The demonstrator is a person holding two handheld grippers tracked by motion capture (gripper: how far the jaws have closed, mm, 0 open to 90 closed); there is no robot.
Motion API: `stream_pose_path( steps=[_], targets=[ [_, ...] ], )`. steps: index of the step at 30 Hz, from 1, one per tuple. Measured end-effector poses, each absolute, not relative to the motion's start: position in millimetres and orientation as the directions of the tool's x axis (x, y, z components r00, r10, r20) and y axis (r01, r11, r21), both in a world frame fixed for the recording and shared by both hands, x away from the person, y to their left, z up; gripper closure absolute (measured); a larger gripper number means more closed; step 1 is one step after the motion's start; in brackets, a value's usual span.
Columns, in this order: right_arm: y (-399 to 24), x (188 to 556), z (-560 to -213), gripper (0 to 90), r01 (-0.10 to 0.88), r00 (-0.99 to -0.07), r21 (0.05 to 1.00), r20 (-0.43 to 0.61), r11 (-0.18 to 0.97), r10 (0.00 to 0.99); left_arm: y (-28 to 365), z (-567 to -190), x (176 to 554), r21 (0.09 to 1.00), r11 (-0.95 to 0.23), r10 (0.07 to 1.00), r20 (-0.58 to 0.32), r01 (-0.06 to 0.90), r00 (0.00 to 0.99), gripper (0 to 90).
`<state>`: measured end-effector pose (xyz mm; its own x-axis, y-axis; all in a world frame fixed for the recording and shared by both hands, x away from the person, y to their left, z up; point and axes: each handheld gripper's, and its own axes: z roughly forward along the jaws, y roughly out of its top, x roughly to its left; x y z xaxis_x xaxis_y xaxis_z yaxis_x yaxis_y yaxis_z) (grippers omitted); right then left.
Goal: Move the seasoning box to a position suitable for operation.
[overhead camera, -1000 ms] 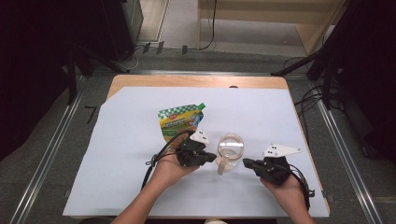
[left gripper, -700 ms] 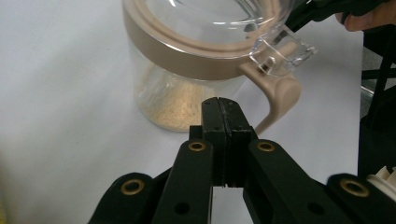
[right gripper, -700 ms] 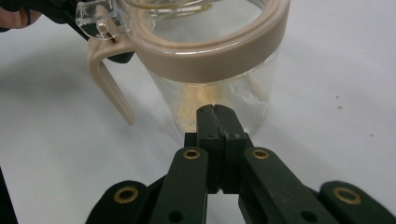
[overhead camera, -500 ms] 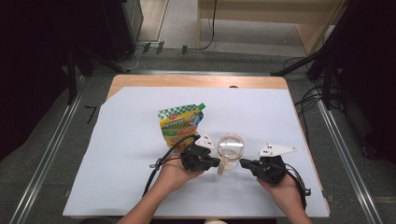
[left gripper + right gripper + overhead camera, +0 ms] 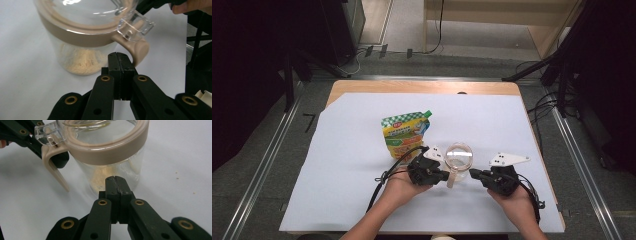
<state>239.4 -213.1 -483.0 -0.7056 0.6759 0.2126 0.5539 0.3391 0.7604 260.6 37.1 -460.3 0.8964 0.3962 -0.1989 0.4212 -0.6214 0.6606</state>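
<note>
Grippers, left point(image 5: 447, 176) and right point(image 5: 473, 174), both closed empty; white sheet point(image 5: 337, 165) over wooden table point(image 5: 412, 87), grey floor point(image 5: 272, 150).

Green-yellow pouch point(image 5: 404, 133) lying on white sheet point(image 5: 337, 165).

One jar, one pouch, two grippers

Sitting on the white worktop point(image 5: 352, 150) are one clear jar point(image 5: 459, 156) with a beige lid ring and one green-and-yellow pouch point(image 5: 404, 131) just beside the jar; two grippers, the left gripper point(image 5: 447, 176) and the right gripper point(image 5: 473, 174), are flanking that jar.
</note>
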Motion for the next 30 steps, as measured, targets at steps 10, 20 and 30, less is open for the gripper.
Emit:
stream_pose_path(
  steps=[10,20,30],
  targets=[
    [-215,244,-483,90.0,0.555,-0.699,0.761,0.206,0.337,0.685,27,-461,258,0.665,-0.620,0.387,-0.202,0.416,0.900,90.0],
    [-216,249,-484,90.0,0.558,-0.690,0.762,0.207,0.328,0.694,14,-462,255,0.670,-0.617,0.384,-0.202,0.413,0.901,90.0],
    [-217,252,-484,90.0,0.560,-0.685,0.768,0.217,0.312,0.695,10,-461,257,0.672,-0.614,0.368,-0.221,0.415,0.903,90.0]
  ],
)
